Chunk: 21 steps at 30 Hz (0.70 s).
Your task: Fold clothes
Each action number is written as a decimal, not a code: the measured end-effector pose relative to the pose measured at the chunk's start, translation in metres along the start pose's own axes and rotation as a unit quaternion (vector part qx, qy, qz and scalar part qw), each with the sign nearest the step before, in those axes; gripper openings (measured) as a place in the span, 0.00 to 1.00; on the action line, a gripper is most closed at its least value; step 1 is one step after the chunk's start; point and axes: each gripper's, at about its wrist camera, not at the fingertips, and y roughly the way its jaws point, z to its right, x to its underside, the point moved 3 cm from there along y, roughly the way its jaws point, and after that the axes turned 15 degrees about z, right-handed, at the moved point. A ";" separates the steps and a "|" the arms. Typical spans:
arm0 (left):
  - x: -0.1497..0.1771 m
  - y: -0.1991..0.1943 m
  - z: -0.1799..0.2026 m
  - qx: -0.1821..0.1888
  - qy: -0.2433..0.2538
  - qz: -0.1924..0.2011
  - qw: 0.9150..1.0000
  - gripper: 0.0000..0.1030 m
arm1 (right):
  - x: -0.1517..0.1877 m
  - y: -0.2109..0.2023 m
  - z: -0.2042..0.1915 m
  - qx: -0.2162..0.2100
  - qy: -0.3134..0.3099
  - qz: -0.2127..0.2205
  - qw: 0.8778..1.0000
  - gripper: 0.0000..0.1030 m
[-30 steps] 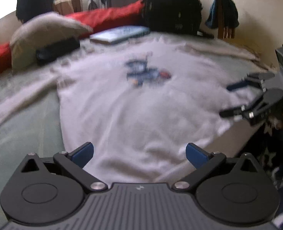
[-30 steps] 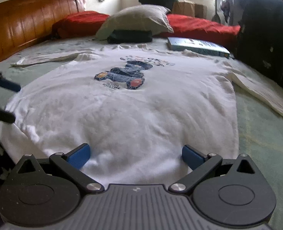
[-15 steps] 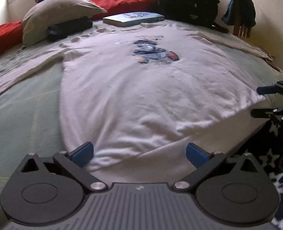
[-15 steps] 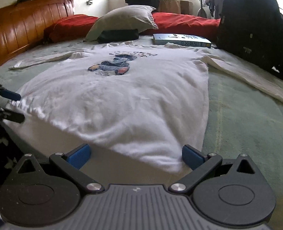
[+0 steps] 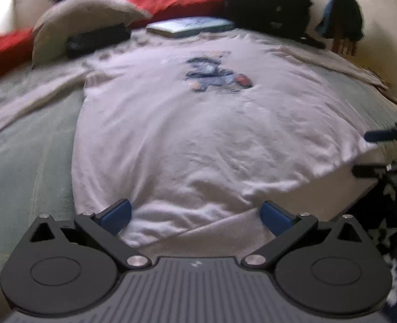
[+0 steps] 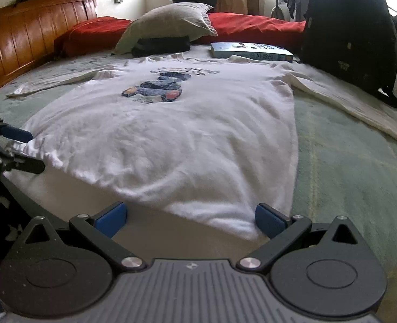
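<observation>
On the bed [image 6: 346, 161], 1 white long-sleeved shirt [image 6: 185, 134] lies flat, print up, hem nearest the cameras, collar off toward 12 o'clock; 2 sleeves spread out to 9 and 3. Spread like that prob. so it folds clean. Left tool [image 5: 195, 214] sits wide, blue pads either side of the hem's left corner, gripping nothing. Right tool [image 6: 190, 216] also wide at the right corner, empty. Both low at the hem edge — looks like setup for pinching 2 corners and folding up. Beyond the collar: 1 book [image 6: 248, 50], 1 grey pillow [image 6: 171, 21], 1 black backpack [image 6: 349, 27].
</observation>
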 end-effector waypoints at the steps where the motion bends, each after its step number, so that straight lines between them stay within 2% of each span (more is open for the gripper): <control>1: -0.001 -0.002 -0.001 -0.001 0.000 -0.002 1.000 0.99 | 0.000 -0.001 0.001 0.001 0.001 -0.001 1.000 1.00; 6: -0.025 -0.007 -0.013 -0.002 -0.023 0.012 1.000 0.99 | -0.001 0.003 -0.003 0.012 -0.009 -0.005 1.000 1.00; 10: -0.046 0.005 -0.022 -0.003 -0.027 0.028 0.999 0.99 | -0.001 0.002 -0.003 0.013 -0.009 -0.006 1.000 1.00; 17: -0.077 0.044 -0.051 0.008 -0.073 0.033 0.997 0.99 | -0.012 -0.009 -0.003 0.014 0.003 0.011 1.000 1.00; 21: -0.094 0.083 -0.076 0.014 -0.111 0.022 0.994 0.99 | -0.021 -0.008 0.000 0.018 0.014 0.022 0.999 1.00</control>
